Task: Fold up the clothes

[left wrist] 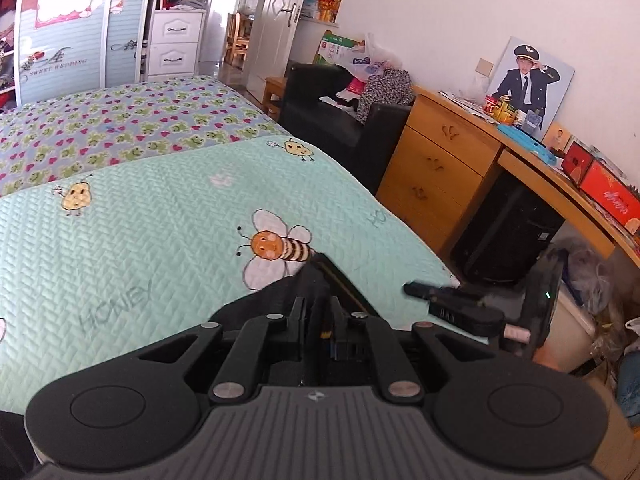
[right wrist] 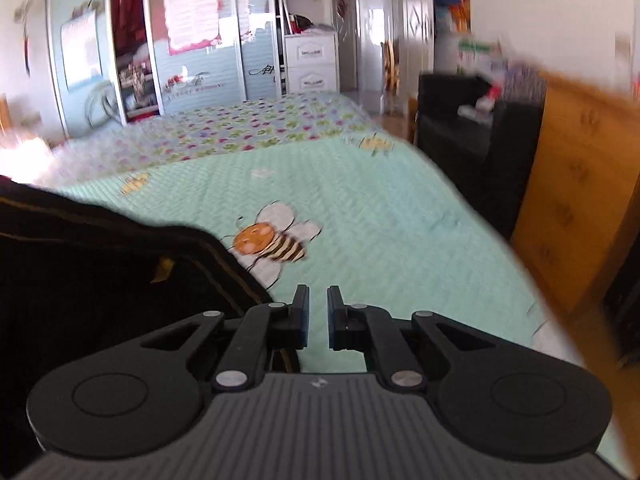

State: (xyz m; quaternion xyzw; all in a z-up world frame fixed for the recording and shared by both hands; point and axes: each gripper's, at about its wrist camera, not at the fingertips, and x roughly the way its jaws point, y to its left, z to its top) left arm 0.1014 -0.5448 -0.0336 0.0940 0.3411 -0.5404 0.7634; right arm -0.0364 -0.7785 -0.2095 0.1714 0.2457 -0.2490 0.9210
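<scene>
A black garment with a thin yellow stripe point(right wrist: 80, 272) lies at the near left of the bed. In the left wrist view its edge point(left wrist: 280, 292) rises between the fingers of my left gripper point(left wrist: 319, 306), which is shut on it. My right gripper point(right wrist: 318, 304) is just right of the garment, its jaws drawn nearly together with only bedspread showing between the pads. The left wrist view also shows the right gripper point(left wrist: 410, 289) side-on, over the bed's right edge.
A mint bedspread with bee pictures point(left wrist: 160, 220) covers the near bed, and a frog-patterned sheet point(left wrist: 120, 120) lies beyond. A wooden desk with drawers point(left wrist: 440, 160) and a black armchair point(left wrist: 340, 112) stand to the right. Wardrobes point(right wrist: 192, 40) are at the far end.
</scene>
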